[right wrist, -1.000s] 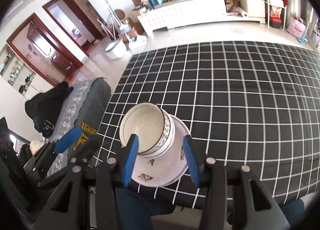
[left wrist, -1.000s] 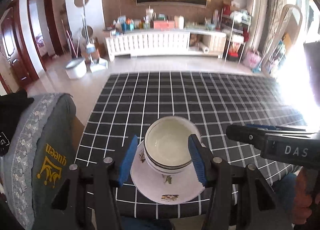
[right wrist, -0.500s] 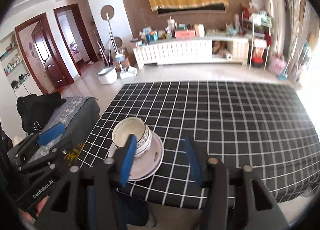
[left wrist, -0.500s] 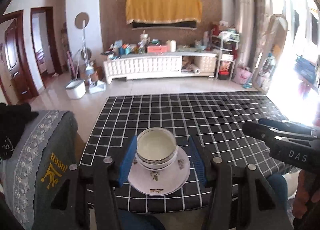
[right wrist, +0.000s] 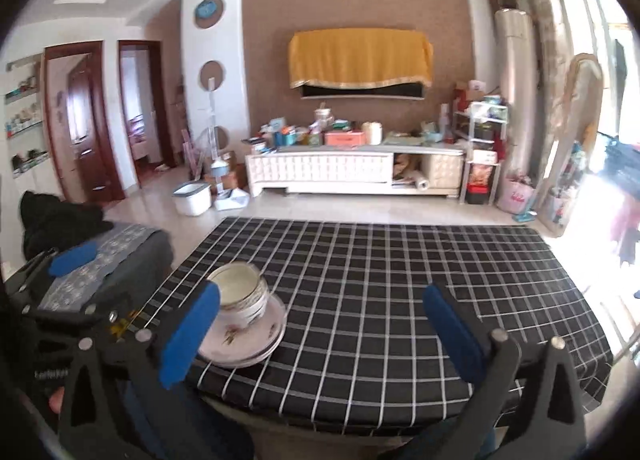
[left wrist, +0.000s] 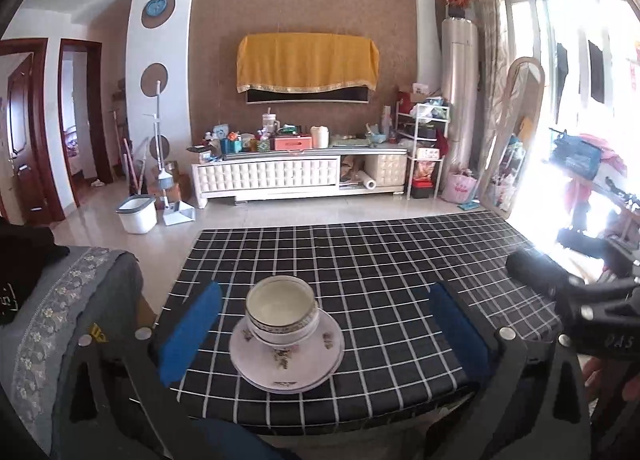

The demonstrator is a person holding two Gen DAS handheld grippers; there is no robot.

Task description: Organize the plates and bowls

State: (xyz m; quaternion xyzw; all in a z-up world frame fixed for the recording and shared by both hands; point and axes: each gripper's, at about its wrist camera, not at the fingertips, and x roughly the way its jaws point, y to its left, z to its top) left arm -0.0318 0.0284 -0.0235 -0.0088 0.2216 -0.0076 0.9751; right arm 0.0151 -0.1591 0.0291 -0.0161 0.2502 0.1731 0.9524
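A table covered in black cloth with white grid lines (left wrist: 400, 280) holds stacked floral plates (left wrist: 286, 356) near its front-left edge.

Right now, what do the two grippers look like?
Both match: the left gripper and right gripper have black angular frames with silver rivets and blue pads on the fingers. White lettering marks each black body; the right one reads "DAS".

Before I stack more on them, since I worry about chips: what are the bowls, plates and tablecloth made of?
Bowls: probably glazed ceramic, glossy white with a printed rim band. Plates: likely the same, shiny with floral decals. Tablecloth: looks like matte woven fabric, draping over the edge.
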